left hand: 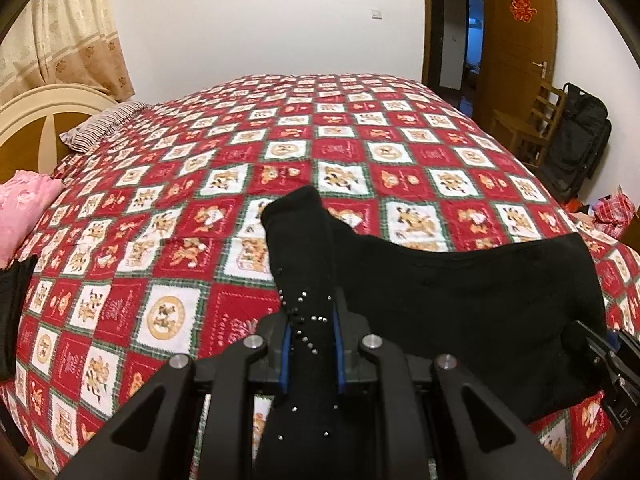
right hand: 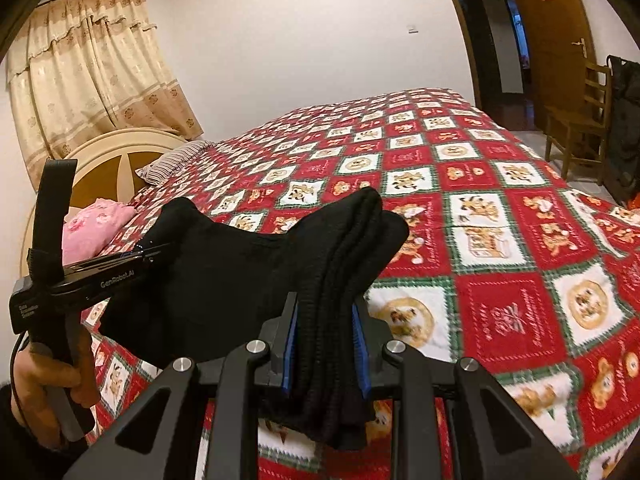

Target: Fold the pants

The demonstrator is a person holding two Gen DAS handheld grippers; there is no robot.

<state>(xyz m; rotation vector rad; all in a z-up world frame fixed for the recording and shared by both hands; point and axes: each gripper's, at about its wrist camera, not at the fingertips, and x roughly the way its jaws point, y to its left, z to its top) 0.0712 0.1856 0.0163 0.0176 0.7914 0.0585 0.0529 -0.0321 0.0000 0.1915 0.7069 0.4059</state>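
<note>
Hanging between both tools above the bed's (left hand: pixel 360 128) near edge, the black pants (left hand: pixel 460 300) are pinched by the left gripper (left hand: pixel 311 344) and the right gripper (right hand: pixel 326 344).

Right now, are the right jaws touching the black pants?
Touching. The right wrist view shows the right gripper shut on the black pants, blue pads pressing the bunched fabric.

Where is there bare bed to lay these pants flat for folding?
The middle of the quilt is bare, from the held pants to the far edge. The left side is crowded: striped pillow, pink bundle, dark cloth.
</note>
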